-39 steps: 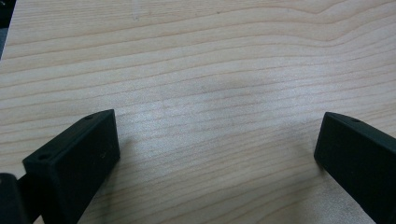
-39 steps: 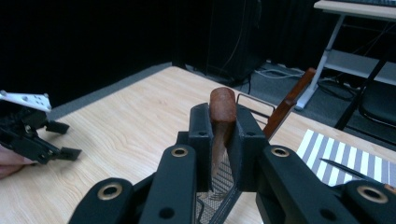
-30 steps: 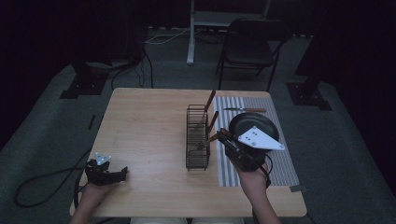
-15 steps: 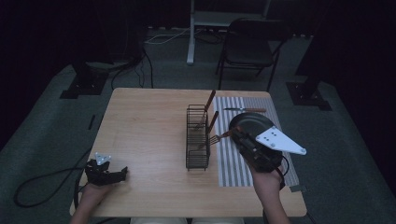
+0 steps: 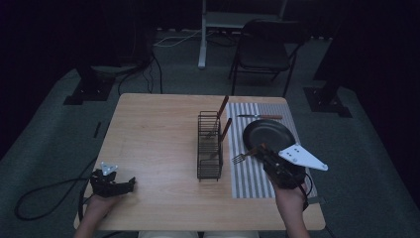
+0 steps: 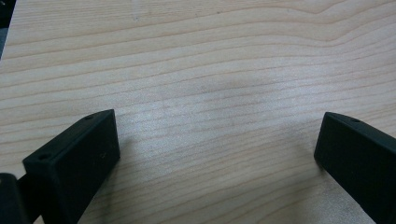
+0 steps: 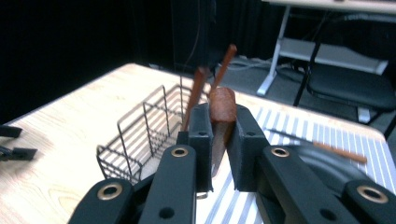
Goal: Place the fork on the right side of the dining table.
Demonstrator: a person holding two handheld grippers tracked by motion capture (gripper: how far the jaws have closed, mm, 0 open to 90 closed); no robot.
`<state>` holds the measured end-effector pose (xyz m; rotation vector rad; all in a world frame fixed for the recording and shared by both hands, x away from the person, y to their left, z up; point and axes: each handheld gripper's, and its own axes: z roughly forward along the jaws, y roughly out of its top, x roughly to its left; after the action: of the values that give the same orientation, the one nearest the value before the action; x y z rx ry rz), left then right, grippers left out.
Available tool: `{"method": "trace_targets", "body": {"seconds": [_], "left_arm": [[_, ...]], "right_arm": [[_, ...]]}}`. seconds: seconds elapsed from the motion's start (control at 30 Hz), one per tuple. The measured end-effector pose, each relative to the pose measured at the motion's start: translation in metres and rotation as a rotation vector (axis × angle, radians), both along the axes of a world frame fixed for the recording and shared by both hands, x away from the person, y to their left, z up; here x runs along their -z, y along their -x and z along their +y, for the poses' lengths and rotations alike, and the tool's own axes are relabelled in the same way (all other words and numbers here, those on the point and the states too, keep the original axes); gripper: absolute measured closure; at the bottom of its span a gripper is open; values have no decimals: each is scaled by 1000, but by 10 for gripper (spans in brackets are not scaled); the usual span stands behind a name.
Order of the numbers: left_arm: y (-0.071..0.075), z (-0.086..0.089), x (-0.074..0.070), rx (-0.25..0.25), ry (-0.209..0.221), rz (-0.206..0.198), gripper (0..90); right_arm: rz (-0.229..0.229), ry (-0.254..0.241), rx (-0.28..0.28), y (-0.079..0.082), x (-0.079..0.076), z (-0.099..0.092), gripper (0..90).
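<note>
1. Left gripper (image 5: 115,182), near the tabletop's front-left corner: jaws wide, empty.
2. Wire caddy (image 5: 209,146) at mid-table: two brown handles already inside.
3. Right gripper (image 5: 262,154), clamped on a fork (image 5: 243,155) above the striped mat's (image 5: 247,176) left edge: best tipped tines-down, lowered slowly between wires.
4. Tines unseen in right gripper view.
</note>
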<state>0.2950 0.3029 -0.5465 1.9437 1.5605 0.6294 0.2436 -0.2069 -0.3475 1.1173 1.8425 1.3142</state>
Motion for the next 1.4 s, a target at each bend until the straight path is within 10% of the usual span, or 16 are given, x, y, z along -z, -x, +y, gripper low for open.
{"method": "trace_targets", "body": {"seconds": [0.7,1.4], "left_arm": [[0,0,0,-1,1,0,0],[0,0,0,-1,1,0,0]], "right_arm": [[136,13,95,1,58,-24,812],[212,-52,140,-1,74,-52,735]]}}
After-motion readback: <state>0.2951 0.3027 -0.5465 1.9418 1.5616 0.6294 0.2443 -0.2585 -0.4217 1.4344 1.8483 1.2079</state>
